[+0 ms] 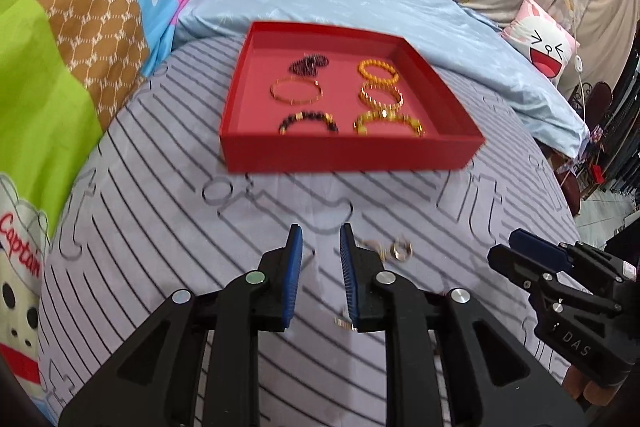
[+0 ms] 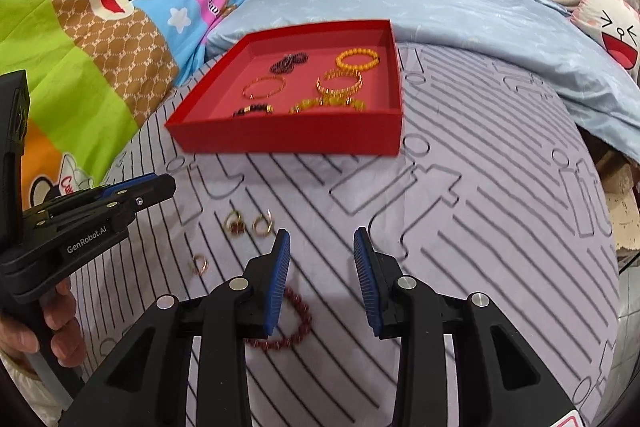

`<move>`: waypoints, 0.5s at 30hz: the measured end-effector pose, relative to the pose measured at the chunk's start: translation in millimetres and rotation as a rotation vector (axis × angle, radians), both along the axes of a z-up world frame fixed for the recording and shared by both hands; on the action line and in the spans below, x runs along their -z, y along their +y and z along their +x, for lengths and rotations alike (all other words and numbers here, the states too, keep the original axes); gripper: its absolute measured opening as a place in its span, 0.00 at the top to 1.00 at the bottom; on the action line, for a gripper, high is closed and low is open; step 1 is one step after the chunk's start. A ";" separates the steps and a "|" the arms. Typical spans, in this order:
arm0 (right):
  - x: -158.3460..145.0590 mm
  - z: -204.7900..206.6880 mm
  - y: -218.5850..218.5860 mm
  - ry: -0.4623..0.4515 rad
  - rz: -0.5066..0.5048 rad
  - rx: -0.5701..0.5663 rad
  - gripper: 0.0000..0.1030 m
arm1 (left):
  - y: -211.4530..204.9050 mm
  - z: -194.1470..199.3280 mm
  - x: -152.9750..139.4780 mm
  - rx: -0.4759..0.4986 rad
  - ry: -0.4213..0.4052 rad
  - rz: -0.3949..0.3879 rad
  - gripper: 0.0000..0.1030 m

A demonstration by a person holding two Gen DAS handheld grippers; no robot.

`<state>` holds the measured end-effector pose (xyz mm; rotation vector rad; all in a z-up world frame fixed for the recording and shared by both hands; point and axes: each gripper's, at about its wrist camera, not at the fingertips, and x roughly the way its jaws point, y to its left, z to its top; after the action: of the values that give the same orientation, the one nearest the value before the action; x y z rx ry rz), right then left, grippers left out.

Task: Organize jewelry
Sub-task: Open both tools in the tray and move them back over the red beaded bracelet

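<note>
Striped lilac bedding [image 2: 460,267] spreads wide and bare around both tools, with open cloth between them and the red tray [image 1: 348,157], which sits farther up the bed with its near wall facing the cameras. Inside the tray six bracelets lie in two columns: a dark beaded one [image 1: 309,63], a thin gold bangle [image 1: 296,91] and a black beaded one [image 1: 309,121] on the left side, an orange beaded one [image 1: 378,71], a gold link one [image 1: 381,95] and a yellow-gold one [image 1: 388,123] on the right side. Behind the tray a pale blue quilt [image 1: 460,39] rises, and a cartoon-print blanket [image 1: 60,47] hems the bed on the left.

The left gripper [image 1: 321,239] hovers over the cloth, its blue pads parted by a narrow gap with nothing between them; small gold rings [image 1: 398,249] lie just beside its right pad. The right gripper [image 2: 322,239] stands with a wider gap, also holding nothing. A dark red beaded bracelet [image 2: 298,319] lies on the cloth under its left finger, partly hidden. More rings [image 2: 248,225] and a single ring [image 2: 199,264] lie loose between the two tools. A hand [image 2: 48,323] grips the left tool's handle at the frame's left edge.
</note>
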<state>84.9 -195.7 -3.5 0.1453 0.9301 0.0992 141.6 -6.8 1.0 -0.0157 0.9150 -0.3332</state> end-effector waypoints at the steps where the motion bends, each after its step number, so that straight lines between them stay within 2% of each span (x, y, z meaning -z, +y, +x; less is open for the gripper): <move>1: 2.0 -2.9 1.5 0.004 -0.001 -0.004 0.68 | 0.2 -3.4 2.3 0.001 0.004 0.001 0.82; 15: 27.6 -16.8 23.0 0.052 -0.035 -0.051 0.68 | 0.5 -34.6 26.7 0.018 0.056 0.009 0.80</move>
<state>68.1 -172.8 -31.1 0.0922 0.9874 0.1273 106.9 -6.4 -25.7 -0.0087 0.9721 -0.3468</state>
